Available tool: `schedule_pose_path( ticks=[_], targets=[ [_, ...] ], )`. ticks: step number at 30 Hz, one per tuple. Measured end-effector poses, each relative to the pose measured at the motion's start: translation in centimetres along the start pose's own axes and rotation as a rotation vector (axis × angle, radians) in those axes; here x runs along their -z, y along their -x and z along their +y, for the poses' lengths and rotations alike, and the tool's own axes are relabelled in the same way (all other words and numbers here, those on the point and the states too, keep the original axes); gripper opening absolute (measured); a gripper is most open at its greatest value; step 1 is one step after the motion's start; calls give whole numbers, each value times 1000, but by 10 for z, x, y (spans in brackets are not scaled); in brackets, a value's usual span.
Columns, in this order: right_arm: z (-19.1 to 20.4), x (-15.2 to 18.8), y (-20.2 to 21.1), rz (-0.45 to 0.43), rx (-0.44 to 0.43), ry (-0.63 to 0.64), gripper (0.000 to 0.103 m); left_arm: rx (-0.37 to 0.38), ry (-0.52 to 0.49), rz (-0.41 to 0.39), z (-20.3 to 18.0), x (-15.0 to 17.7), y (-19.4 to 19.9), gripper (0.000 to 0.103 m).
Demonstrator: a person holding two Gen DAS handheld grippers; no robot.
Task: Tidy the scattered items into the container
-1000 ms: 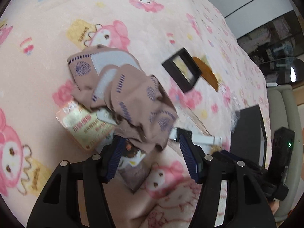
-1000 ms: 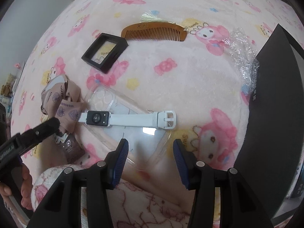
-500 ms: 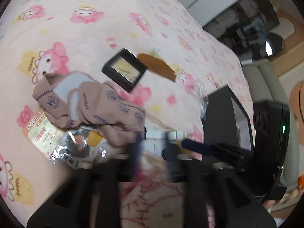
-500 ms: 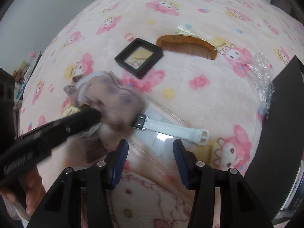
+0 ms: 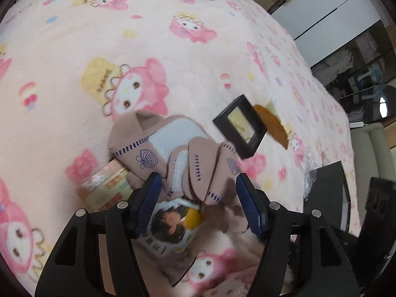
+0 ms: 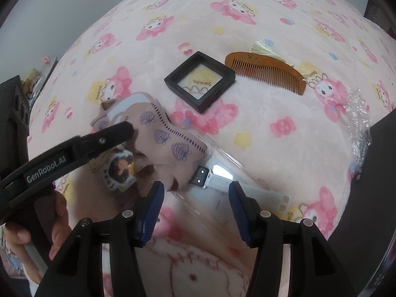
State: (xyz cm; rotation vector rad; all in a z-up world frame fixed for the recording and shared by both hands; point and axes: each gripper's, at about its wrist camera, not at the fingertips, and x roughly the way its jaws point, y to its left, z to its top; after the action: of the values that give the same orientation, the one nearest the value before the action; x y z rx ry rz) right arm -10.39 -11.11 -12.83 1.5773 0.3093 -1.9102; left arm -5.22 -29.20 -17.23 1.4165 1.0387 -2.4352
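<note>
A pair of beige socks (image 5: 193,163) with blue shell prints lies bunched on the pink blanket, its near end between the fingers of my left gripper (image 5: 199,200). The jaws are opening and the pads do not press the fabric. In the right wrist view the socks (image 6: 160,138) cover one end of a white watch (image 6: 222,183) lying on a clear phone case (image 6: 230,160). My right gripper (image 6: 195,209) hovers just short of the watch, jaws opening, nothing between them. The black container (image 6: 381,173) stands at the right edge.
A black square frame box (image 6: 200,81) and a wooden comb (image 6: 267,73) lie farther back. Snack packets (image 5: 106,188) and a cartoon card packet (image 6: 118,170) sit under the socks. Crumpled clear wrap (image 6: 358,113) lies by the container. A hand (image 6: 59,227) holds the left gripper.
The socks have been dragged right, onto the watch's face and the phone case. The left view swung right and came back. Both grippers' jaws stand wider than before.
</note>
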Motion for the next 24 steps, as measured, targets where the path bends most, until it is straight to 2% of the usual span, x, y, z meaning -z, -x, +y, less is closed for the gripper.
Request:
schedule_pose_path(
  ticks=[2,3,4,5,7,10,11,12,13,15,16,20,23,24],
  targets=[
    [2,-1,-9,20,11,7,50,-12,-24,-4,-5,-1,-6,62],
    [3,0,-13,36,12,6,50,-27,-47,2,-10,0,-9,56],
    [1,-3,-20,59,5,-2,50,-39,-67,13,-13,1,-12,36],
    [-1,-4,-24,77,-4,-13,50,-43,-91,34,-17,2,-16,29],
    [-9,-4,-29,96,-30,-50,50,-2,-127,77,-24,7,-21,20],
    [-24,-1,-28,89,-68,-125,50,73,-202,121,-36,18,-14,17],
    [-28,0,-28,88,-76,-144,50,88,-221,109,-39,20,-7,17],
    [-29,1,-29,92,-74,-148,50,93,-231,96,-41,22,0,25],
    [-31,2,-28,85,-83,-164,50,82,-228,77,-41,21,5,42],
    [-33,2,-26,72,-89,-177,50,23,-209,30,-36,17,11,58],
    [-33,2,-26,71,-88,-179,50,3,-197,17,-33,15,10,60],
    [-33,0,-30,85,-81,-180,50,-28,-84,56,-10,4,-8,61],
    [-35,-1,-32,89,-95,-188,50,-37,-78,33,-8,-1,-19,62],
    [-37,-1,-32,86,-105,-195,50,-41,-84,28,-10,-2,-22,65]
  ],
)
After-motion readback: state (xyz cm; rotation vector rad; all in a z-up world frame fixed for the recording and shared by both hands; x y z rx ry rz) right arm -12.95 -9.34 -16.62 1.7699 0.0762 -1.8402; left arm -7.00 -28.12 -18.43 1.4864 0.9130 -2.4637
